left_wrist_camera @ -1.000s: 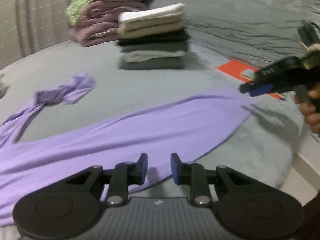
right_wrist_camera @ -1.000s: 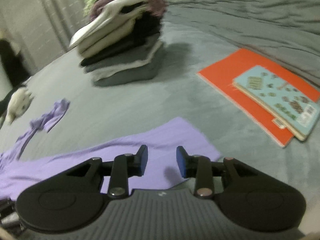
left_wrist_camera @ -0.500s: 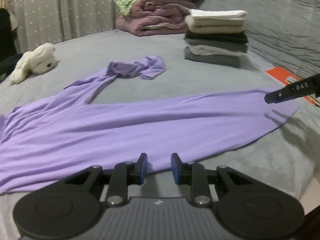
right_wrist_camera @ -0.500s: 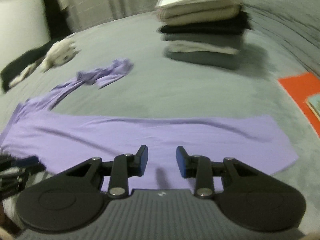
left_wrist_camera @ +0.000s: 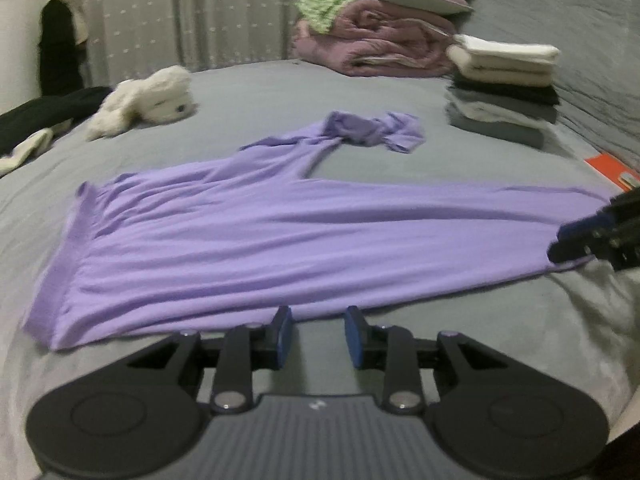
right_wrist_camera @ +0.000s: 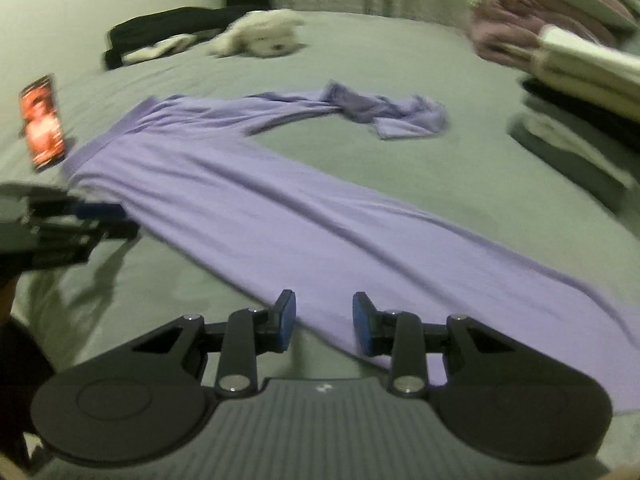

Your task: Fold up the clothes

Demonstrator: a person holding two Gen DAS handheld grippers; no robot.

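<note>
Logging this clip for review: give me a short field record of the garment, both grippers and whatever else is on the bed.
garment: purple trousers, spread on the grey bed, far leg bunched at its end
left gripper: open, at the near edge of the trousers
right gripper: open, over the leg end
folded stack: behind the trousers, right
also there: white plush toy, orange book

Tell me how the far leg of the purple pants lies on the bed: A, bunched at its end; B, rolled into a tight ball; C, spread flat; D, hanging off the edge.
A: the far leg ends in a crumpled bunch on the bed, while the near leg lies spread out.
</note>
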